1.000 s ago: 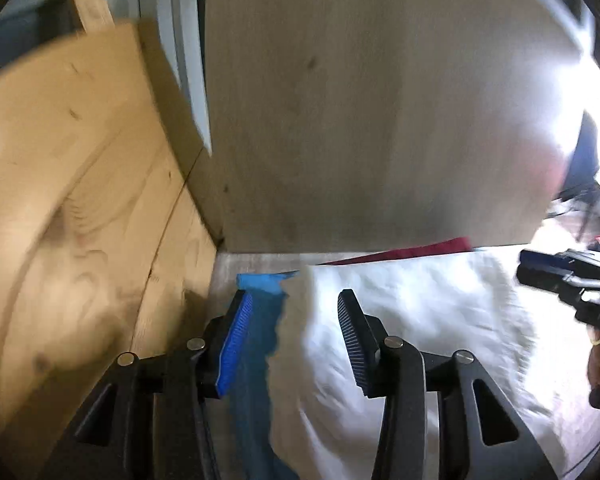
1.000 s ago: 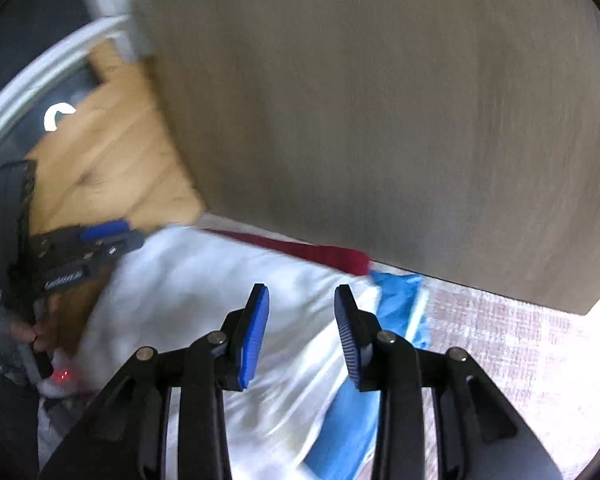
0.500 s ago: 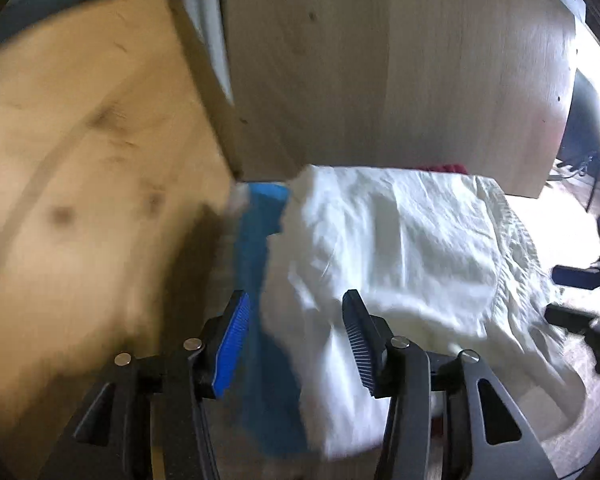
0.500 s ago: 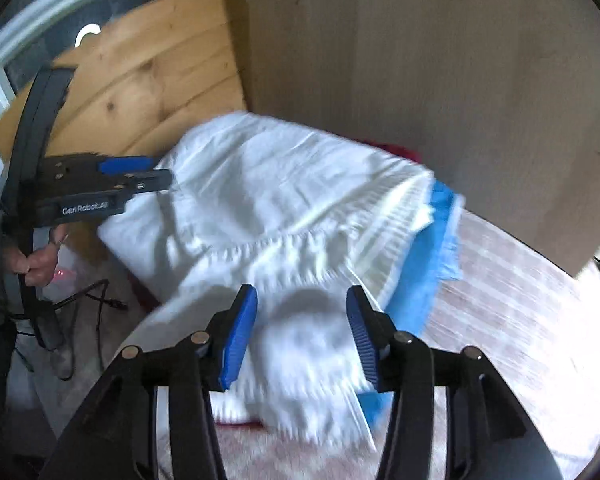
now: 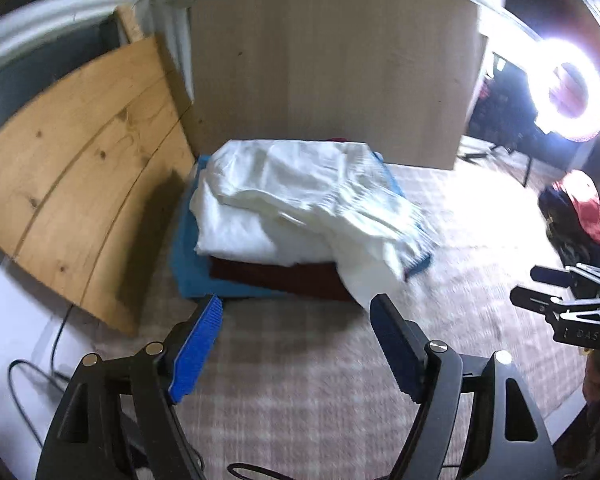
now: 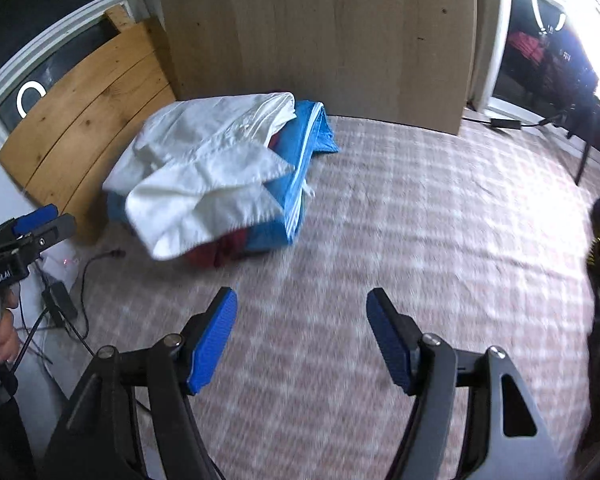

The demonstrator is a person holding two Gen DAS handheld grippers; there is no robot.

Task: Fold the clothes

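Checked bedding carried the stack, white garment uppermost; left gripper and right gripper, just opened, stood empty.

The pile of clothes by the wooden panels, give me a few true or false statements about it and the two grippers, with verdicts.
1. A white garment lies on top of the pile. True.
2. The left gripper is clamped on the white garment. False: its jaws stand open with nothing between them, having just been opening.
3. A blue garment lies in the pile under the white one. True.
4. The right gripper holds a red cloth. False: it is open and empty above the checked blanket, its jaws having just been opening.
5. A dark red garment shows beneath the white one. True.
6. The pile sits in a basket. False: it lies directly on the checked blanket.
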